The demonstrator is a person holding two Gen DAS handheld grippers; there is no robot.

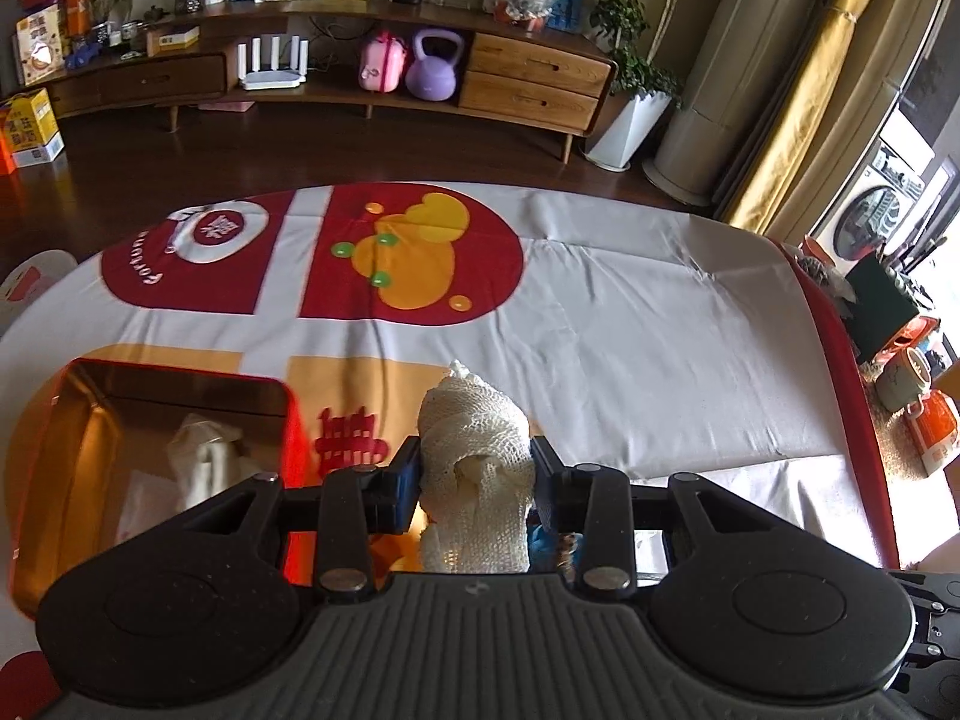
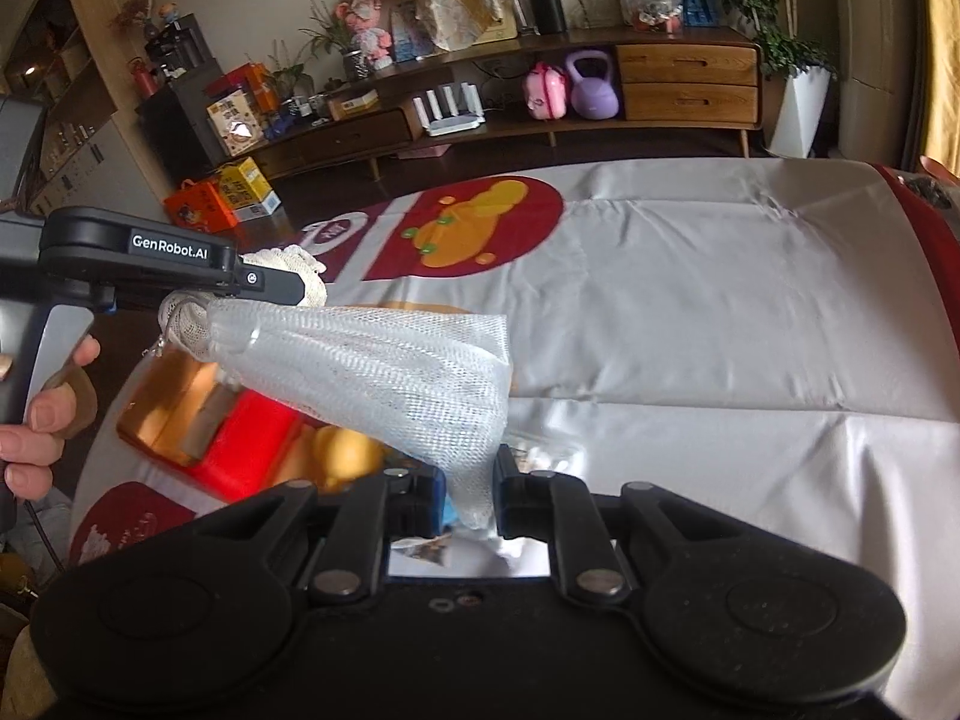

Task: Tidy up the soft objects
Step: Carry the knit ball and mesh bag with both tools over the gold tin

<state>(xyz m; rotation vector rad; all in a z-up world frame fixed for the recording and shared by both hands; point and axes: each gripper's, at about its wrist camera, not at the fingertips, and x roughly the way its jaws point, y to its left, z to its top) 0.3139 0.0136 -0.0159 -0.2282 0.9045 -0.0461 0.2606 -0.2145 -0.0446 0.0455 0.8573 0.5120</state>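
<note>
Grippers clamp fabric: left gripper (image 1: 474, 474) on knit bundle (image 1: 474, 450), right gripper (image 2: 469, 489) on mesh bag (image 2: 390, 372), beside red tin (image 1: 180, 396).

A: What is hidden in the left wrist view?
B: The lower end of the cream knit bundle (image 1: 474, 468) is covered by the gripper body; the near part of the red tin (image 1: 180, 396) too. Pale contents inside can't be identified.

A: Right wrist view?
B: The mesh bag (image 2: 384, 378) tip is lost between the fingers; the hand (image 2: 42, 420) is cut by the left edge.
</note>
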